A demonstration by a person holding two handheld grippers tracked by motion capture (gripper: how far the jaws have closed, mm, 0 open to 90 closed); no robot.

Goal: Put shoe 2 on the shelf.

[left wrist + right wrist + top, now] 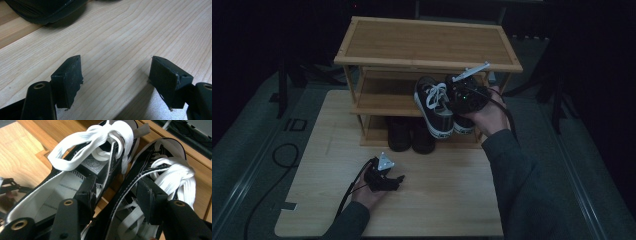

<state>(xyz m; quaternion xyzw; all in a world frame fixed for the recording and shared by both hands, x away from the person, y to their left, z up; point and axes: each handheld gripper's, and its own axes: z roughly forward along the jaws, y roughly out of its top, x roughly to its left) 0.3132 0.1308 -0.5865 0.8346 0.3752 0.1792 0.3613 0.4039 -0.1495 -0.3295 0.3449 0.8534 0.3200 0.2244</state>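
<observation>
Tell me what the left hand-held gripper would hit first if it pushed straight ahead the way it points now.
Probably the dark shoe ahead on the table. The left hand-held gripper is open, nothing between its jaws, with bare wood ahead up to that shoe's sole. Depth is unclear, and it may angle down into the tabletop first.

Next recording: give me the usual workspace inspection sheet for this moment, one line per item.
Surface: pale wooden table, bare around the left gripper.
Job's things: pair of black sneakers with white laces on the middle shelf of the wooden shoe rack.
Clutter: dark shoes on the bottom shelf.
Grippers: right gripper has one jaw inside each sneaker, the two inner sides between them, pads not clearly pressing; left gripper open, empty, low over the table.
Cables: one trails from the left gripper; black cable loops on the floor.
Surroundings: dark; grey floor.
</observation>
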